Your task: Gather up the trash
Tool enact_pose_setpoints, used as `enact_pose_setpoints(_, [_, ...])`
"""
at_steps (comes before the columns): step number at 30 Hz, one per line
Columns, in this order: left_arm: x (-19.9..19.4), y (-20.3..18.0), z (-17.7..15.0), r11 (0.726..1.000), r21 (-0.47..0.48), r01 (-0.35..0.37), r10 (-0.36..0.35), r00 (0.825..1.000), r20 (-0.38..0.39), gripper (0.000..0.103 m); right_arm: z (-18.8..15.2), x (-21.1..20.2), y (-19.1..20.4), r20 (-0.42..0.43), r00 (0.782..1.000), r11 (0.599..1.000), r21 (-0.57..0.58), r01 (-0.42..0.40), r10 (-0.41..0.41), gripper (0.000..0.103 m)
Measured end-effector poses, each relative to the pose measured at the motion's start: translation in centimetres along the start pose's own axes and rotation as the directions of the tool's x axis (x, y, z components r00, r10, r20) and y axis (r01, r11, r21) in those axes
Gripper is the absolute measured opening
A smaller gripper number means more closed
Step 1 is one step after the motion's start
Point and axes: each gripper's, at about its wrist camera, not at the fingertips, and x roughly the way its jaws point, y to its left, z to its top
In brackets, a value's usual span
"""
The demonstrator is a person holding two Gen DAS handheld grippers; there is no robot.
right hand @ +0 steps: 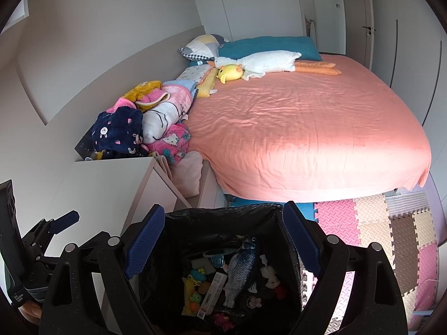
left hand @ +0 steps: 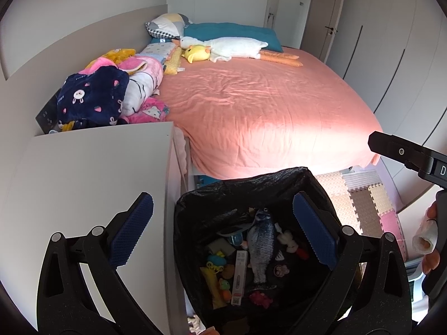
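- The left gripper (left hand: 223, 229) is hovering with its jaws spread wide and nothing between them, one pad over the white cabinet top (left hand: 83, 184), the other over the mouth of the black-lined trash bin (left hand: 195, 212).
- The bin is sitting on the floor at the foot of the bed (left hand: 265, 103), just beside the cabinet, and is already holding the collected items: one striped fish toy (left hand: 259, 248), one long white box (left hand: 239, 276), and a jumble of small colourful toys I am not counting reliably.
- The right gripper (right hand: 222, 240) is likewise hanging open and empty directly above the bin, framing its opening.
- Judging by both claws being empty over a part-filled bin, a drop-off step is looking finished, and the search for the next piece is beginning.
- The next move is calling for lifting away from the bin and scanning; no loose trash is showing on the bed or the foam floor mats (right hand: 391, 223).
- On the bed are lying two plush toys, one white goose (right hand: 265, 61) and one yellow duck (right hand: 230, 73), plus one heap of folded blankets (right hand: 156, 122) at the left edge.
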Motion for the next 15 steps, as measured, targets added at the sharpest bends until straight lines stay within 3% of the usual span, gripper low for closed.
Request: enact_pose_setpoints(15, [0.39, -0.34, 0.30, 0.999, 0.035, -0.010, 0.011, 1.000, -0.010, 0.097, 0.12, 0.10, 0.04, -0.001, 1.000, 1.000, -0.001, 0.002, -0.002, 0.086])
